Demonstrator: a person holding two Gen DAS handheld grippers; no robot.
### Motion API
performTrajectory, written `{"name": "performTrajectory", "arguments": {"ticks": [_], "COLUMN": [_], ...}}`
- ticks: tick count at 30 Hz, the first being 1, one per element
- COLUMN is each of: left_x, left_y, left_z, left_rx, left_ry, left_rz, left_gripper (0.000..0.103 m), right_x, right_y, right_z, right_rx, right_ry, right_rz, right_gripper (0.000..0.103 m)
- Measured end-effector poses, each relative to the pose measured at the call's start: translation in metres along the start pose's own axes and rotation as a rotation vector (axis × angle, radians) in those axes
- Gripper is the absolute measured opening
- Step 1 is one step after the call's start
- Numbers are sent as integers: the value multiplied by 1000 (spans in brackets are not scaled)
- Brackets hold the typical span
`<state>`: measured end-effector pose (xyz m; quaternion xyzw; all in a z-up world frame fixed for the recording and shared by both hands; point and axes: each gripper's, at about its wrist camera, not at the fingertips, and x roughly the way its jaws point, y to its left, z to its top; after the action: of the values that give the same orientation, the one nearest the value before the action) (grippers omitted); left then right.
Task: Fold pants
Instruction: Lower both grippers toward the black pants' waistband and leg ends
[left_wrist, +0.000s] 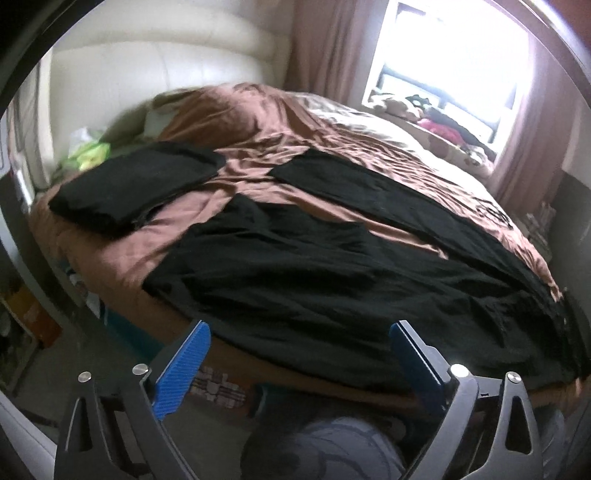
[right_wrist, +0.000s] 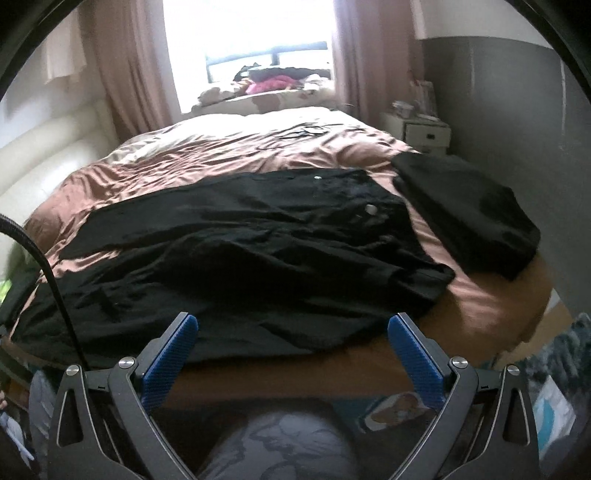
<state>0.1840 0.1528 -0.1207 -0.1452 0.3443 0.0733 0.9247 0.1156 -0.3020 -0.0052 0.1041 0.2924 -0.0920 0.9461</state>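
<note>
On bed (left_wrist: 122, 254) | pants (left_wrist: 332, 280) spread | right edge cut off

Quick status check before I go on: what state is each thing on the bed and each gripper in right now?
black pants: spread flat, legs apart, unfolded.
folded black garment: folded, lying beside the pants.
brown bedcover: wrinkled.
left gripper: open, empty.
right gripper: open, empty.
curtains: drawn apart.

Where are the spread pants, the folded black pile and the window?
pants (left_wrist: 332, 280): left wrist view, on the near leg.
folded pile (left_wrist: 133, 184): left wrist view, on its top face.
window (right_wrist: 255, 33): right wrist view, on the bright pane.
</note>
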Motion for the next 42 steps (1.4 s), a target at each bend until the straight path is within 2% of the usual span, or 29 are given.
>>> {"name": "performTrajectory", "arguments": {"ticks": [6,10,12,16,19,22,24,28,30,32,42], "left_x": [15,28,36,52,64,74,81,84,85,87,100], "left_y": [41,61,70,82,91,98,103,106,111,117,117], "left_z": [5,6,6,6,3,2,3,9,14,17,22], "left_rx": [-126,-198,-234,-283,-323,-351,-368,-367,-372,-401,-454], "left_ry": [29,51,62,86,104,117,124,107,103,97,81], "left_rz": [-5,-2,-12,-9,-10,-13,-15,10,30,16,-34], "left_gripper": [84,79,73,70,69,64,56,48,28,20,19], "right_x": [3,7,11,20,29,40,46,53,59,62,86], "right_y": [-26,-37,-40,-50,-60,-69,-78,-99,-112,-122,-167], "right_z": [2,3,2,1,1,1,-1,-5,-6,-7,-21], "right_rx": [82,137,154,192,222,252,275,373,441,491,663], "right_ry": [29,48,59,77,98,117,127,130,124,117,73], "right_rz": [-50,-28,-36,-35,-23,-19,-24,6,49,68,153], "right_gripper": [103,103,103,103,95,95,92,82,81,81,79]}}
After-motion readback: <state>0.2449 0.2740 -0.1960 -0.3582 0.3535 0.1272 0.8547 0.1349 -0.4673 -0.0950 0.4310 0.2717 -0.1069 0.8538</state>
